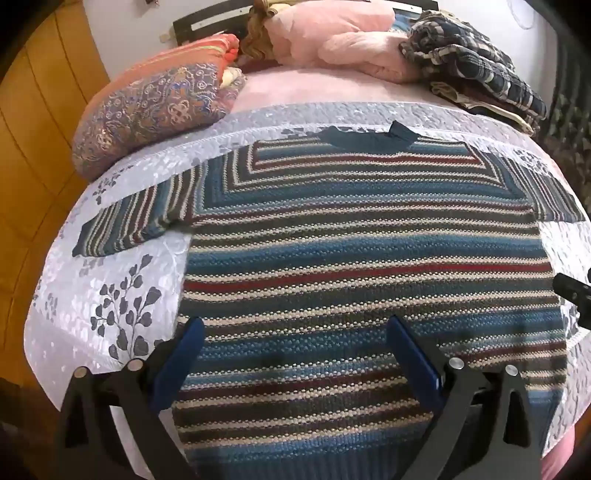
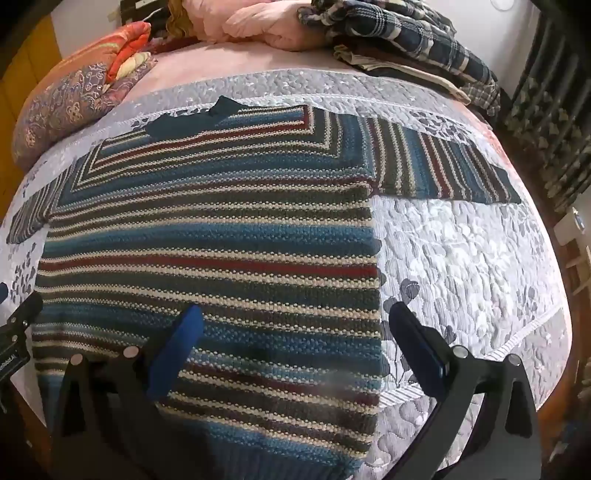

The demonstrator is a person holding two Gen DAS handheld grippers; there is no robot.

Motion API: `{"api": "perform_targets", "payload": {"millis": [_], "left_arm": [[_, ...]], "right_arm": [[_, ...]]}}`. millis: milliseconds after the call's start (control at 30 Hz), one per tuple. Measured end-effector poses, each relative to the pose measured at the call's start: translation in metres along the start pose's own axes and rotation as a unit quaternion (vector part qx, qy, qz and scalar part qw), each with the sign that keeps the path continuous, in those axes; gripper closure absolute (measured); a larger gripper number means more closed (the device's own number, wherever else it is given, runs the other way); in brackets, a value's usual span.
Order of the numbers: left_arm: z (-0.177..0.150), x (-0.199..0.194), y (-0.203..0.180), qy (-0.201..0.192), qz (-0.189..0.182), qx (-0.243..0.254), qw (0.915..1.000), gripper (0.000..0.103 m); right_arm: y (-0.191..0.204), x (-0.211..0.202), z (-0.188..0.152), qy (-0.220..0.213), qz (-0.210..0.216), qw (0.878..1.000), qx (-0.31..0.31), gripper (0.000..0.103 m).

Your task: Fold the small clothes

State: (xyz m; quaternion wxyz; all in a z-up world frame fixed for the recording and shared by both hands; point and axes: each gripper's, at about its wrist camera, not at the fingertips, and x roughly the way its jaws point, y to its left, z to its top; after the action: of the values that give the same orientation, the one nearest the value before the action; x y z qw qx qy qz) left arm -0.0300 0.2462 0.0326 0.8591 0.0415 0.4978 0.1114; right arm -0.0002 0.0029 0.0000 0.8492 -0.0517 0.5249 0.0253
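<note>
A stripy sweater (image 2: 207, 251) lies flat on a gray flowery blanket (image 2: 461, 258). Its sleeve (image 2: 443, 166) sticks out to the side. The right gripper (image 2: 295, 325) hangs over the sweater's edge with its blue fingers (image 2: 177, 350) wide apart (nothing between them). A checked cloth (image 2: 406, 40) sits far back.

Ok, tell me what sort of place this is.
Most likely a bedroom: the striped sweater lies flat on a bed with a quilted floral bedspread, pillows and a pink blanket at the far end by a dark headboard.
</note>
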Motion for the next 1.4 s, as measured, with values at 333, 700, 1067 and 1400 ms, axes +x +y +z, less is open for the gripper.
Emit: {"api": "perform_targets", "payload": {"millis": [333,700,1067,1400], "left_arm": [[0.001,-0.001,0.0,-0.008,0.004,-0.001,1.0,0.004],[0.002,-0.003,0.002,-0.013,0.009,-0.001,0.9999,0.004],[0.0,-0.002,0.004,-0.014,0.012,0.001,0.9998,0.004],[0.0,-0.001,0.006,-0.014,0.016,0.001,0.9998,0.004]], "right_arm": [[-0.009,-0.003,0.002,-0.009,0.011,1.0,0.014,0.003],[-0.004,-0.001,0.003,-0.009,0.011,1.0,0.014,0.003],[0.001,-0.001,0.003,-0.01,0.01,1.0,0.012,0.003],[0.004,0.0,0.005,-0.01,0.011,1.0,0.012,0.003]]}}
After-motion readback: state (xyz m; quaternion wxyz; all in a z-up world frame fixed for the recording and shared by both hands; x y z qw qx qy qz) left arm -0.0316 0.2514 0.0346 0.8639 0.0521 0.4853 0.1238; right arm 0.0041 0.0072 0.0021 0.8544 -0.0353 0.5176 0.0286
